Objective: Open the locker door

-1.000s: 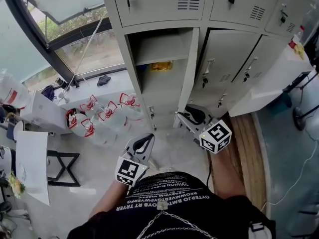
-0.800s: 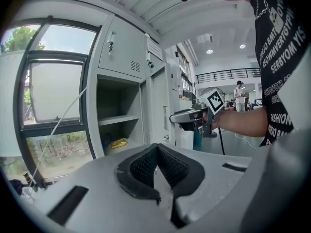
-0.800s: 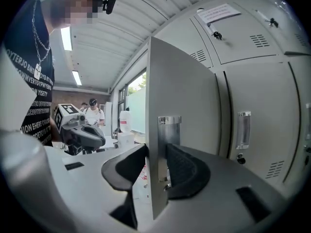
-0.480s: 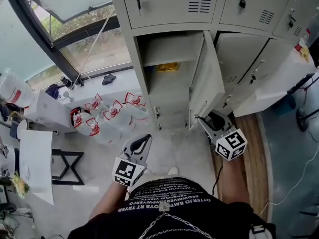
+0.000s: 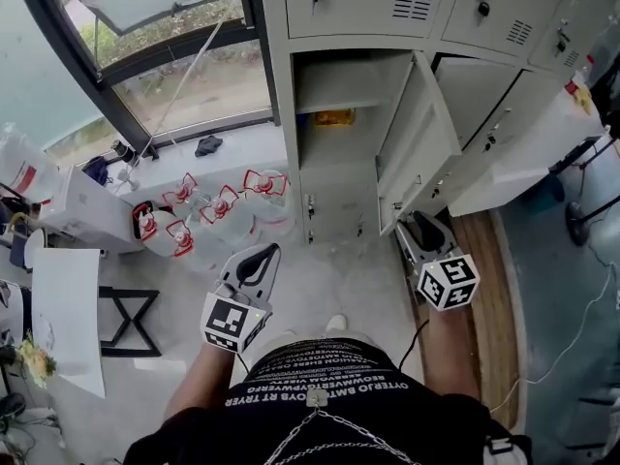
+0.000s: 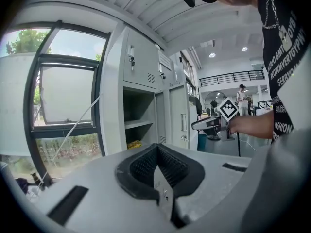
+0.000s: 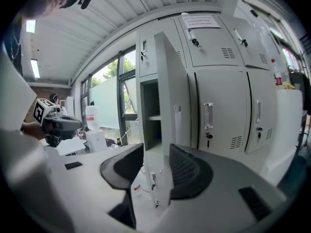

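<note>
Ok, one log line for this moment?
locker door: open | right tongs: just opening, its edge between, ungripped | left tongs: shut, empty

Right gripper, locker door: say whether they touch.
Cannot tell. Right gripper view: the right gripper, jaws just opening, straddles the locker door; one pad shows a gap, the other overlaps it.

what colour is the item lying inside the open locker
Yellow. The item shows best in the head view.

Room setting: daylit window corner.
Dark-framed glass window (image 5: pixel 145 76) at left; pale grey floor (image 5: pixel 329 279), brown wooden strip (image 5: pixel 494 303) at right; clear red-labelled water jugs (image 5: pixel 218 208) under the window; white rectangular tabletop (image 5: pixel 66 318) at far left.
</note>
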`<action>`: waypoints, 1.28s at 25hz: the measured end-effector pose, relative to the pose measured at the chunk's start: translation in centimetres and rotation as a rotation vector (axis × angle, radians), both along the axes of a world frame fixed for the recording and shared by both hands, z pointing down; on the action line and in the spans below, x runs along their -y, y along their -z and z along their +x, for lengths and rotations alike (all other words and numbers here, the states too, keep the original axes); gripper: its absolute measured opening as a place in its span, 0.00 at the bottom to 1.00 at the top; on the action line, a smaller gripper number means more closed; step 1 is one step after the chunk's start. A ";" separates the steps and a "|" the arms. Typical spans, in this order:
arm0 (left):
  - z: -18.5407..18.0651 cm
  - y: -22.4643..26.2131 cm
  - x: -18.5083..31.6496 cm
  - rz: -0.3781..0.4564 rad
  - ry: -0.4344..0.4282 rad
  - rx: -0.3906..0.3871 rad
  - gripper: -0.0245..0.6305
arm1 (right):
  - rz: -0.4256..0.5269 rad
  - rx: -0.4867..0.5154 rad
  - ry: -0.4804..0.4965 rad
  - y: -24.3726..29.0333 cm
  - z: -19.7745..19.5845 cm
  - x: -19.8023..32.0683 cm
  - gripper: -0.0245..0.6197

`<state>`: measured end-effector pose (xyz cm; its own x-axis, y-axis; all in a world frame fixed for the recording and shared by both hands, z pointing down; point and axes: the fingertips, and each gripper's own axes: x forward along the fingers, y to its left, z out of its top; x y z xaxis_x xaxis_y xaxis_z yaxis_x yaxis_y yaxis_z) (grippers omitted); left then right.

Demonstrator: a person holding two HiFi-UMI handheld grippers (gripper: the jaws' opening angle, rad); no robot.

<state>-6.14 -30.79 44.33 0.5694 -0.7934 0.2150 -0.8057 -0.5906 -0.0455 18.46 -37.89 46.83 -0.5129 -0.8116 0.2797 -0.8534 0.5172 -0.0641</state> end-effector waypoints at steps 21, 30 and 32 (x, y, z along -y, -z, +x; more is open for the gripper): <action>-1.2 0.5 -8.0 0.015 -0.104 -0.073 0.03 | 0.101 -0.085 0.016 2.2 -6.8 -13.8 0.03; 7.8 0.9 -5.9 0.024 -0.170 -0.050 0.03 | 0.104 -0.038 0.011 2.5 -1.0 -13.0 0.03; 10.5 1.3 -4.7 0.029 -0.179 -0.045 0.03 | 0.102 -0.020 0.016 2.8 1.1 -12.3 0.03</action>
<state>4.34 -26.05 43.02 0.7104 -0.6843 0.1643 -0.6897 -0.7234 -0.0310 19.56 -25.58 44.07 -0.5207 -0.8285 0.2061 -0.8459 0.5334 0.0071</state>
